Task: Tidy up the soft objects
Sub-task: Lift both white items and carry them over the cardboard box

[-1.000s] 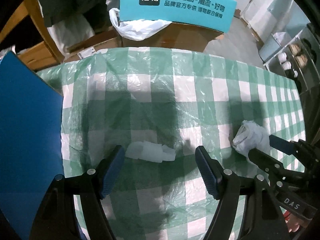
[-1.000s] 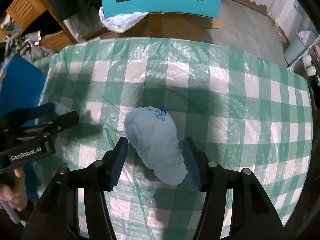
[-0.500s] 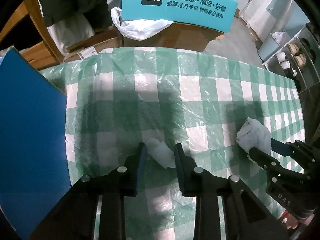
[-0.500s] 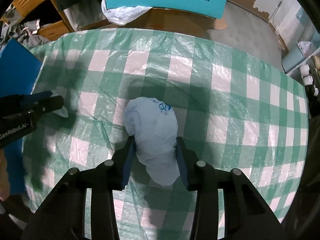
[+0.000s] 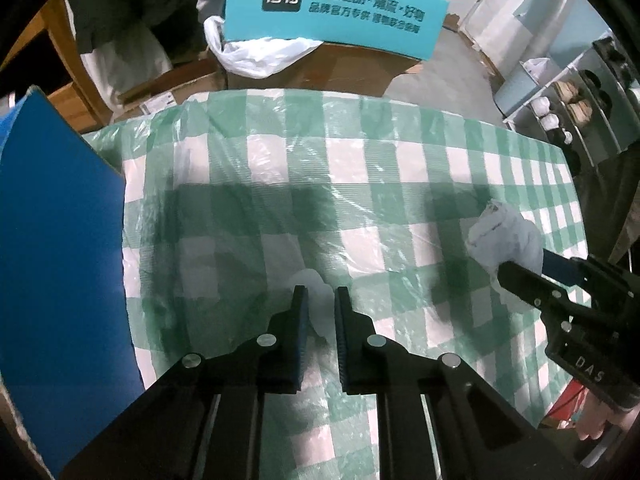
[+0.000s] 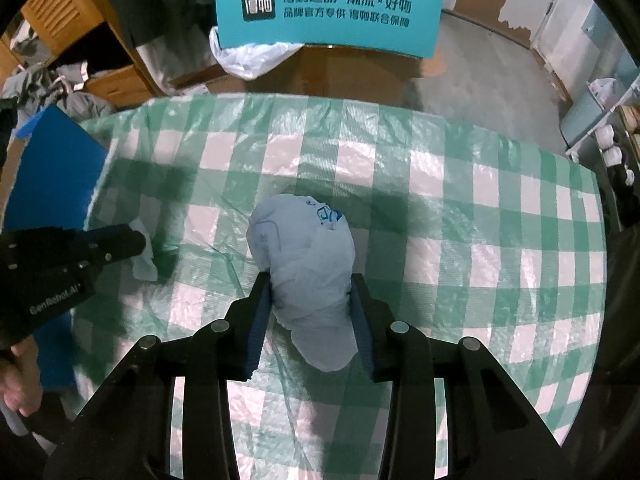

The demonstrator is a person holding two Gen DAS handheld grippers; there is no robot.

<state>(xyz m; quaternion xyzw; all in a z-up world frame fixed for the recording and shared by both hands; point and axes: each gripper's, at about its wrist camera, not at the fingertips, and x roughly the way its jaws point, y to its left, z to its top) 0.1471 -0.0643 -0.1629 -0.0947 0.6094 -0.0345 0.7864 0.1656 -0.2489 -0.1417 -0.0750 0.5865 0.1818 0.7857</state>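
Green-checked plastic covered the bench (image 6: 480, 208). Our left claw (image 5: 320, 300) had pinched a white tissue (image 5: 316, 304) at six o'clock; our right claw (image 6: 310, 292) squeezed a pale bundled bag (image 6: 304, 248) mid-bench.

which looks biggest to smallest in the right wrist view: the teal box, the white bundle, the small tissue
1. Teal box, though it stands farther off, so its true lead is likely greater.
2. White bundle, held in the right claw.
3. Small tissue, at the left claw, clearly the smallest.
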